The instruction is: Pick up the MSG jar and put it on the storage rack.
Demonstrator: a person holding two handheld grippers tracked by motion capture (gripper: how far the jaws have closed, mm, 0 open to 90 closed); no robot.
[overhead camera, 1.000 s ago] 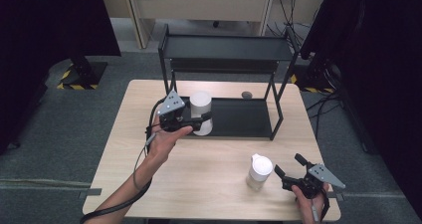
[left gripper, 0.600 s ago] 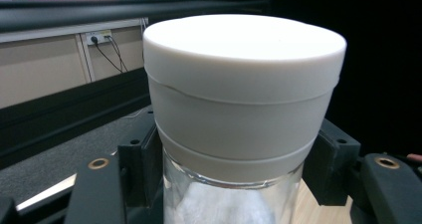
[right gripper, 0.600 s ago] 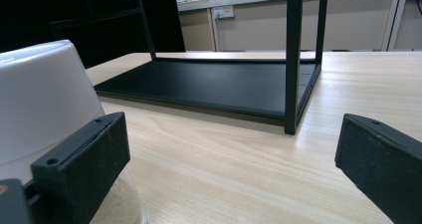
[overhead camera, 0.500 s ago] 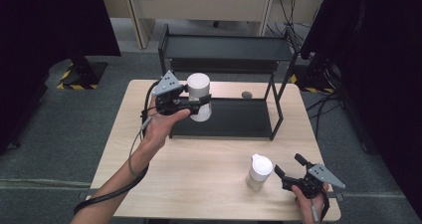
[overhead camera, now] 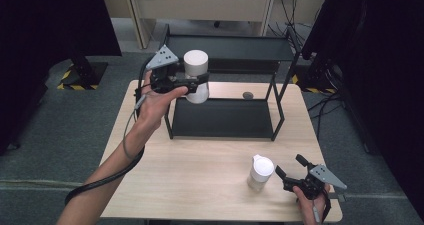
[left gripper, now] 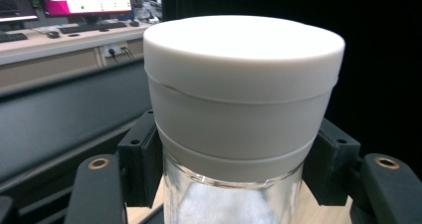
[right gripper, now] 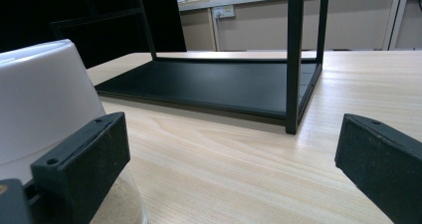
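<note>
**Left jaws clamping a white-lidded jar above the rack**

The left gripper (overhead camera: 192,82) is gripping a glass jar (overhead camera: 196,77) with a white lid (left gripper: 244,59), and the person's left hand (overhead camera: 157,102) is holding it in the air over the front left corner of the black rack (overhead camera: 225,117). In the left gripper view the two black pads (left gripper: 142,164) are pressing on the jar from either side, just below the lid's lower edge, with the lid standing upright above the jaws and the glass body running down between them.

The right gripper (overhead camera: 292,172) is resting low at the table (overhead camera: 200,175) with its jaws standing wide apart and holding nothing. A second white-lidded jar (overhead camera: 260,172) is standing on the table just beside the left-hand jaw, outside the gap; in the right gripper view it (right gripper: 45,109) is sitting behind that pad (right gripper: 82,169), and whether it touches the pad I cannot tell. Beyond the open jaws lies the rack's bottom shelf (right gripper: 214,87).
</note>
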